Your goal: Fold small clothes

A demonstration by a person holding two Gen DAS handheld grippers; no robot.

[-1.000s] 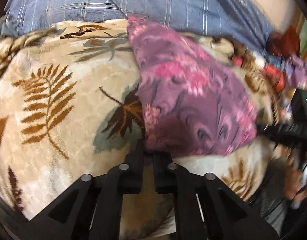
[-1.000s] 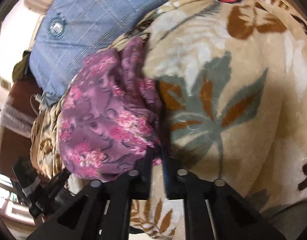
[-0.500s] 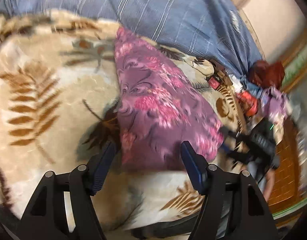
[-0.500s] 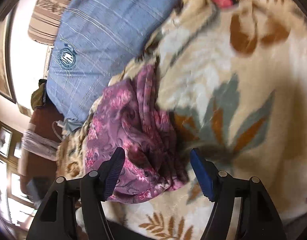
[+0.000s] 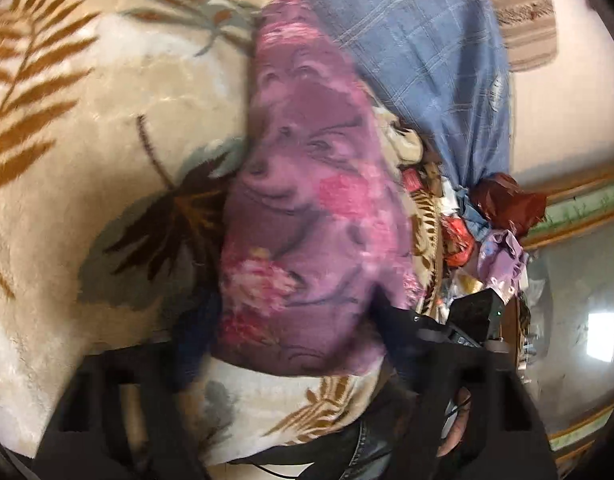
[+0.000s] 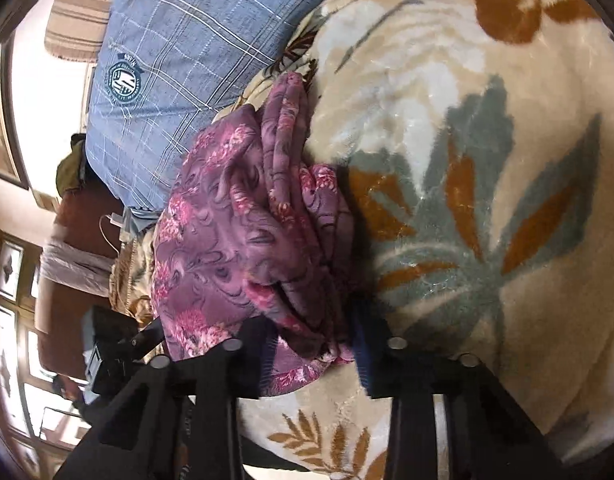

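1. A purple flowered cloth [image 5: 307, 216] is lying bunched on a cream blanket [image 5: 107, 128] with brown fern and leaf prints. In the right wrist view the same cloth [image 6: 235, 240] is showing several stacked folds along its right edge, next to a grey-green leaf on the blanket [image 6: 487, 160].
2. The left gripper [image 5: 291, 344] is sitting with its fingers spread wide, one on each side of the cloth's near end. The view is blurred, so I cannot tell whether the pads are touching the fabric.
3. The right gripper [image 6: 315, 356] is also standing apart, its fingers [image 6: 365, 356] bracketing the near corner of the folded edge. The fabric is lying between them, not pinched.
4. A blue checked pillow [image 6: 179, 40] with a round badge is lying just behind the cloth, against the blanket's far edge; it is showing in the left wrist view too [image 5: 419, 40].
5. A heap of other clothes [image 5: 503, 216], rust red, orange and pale lilac, is sitting to the right beyond the cloth, at the bed's edge.
6. The right gripper's black body [image 5: 467, 320] is showing low right in the left wrist view, near the cloth's right corner.
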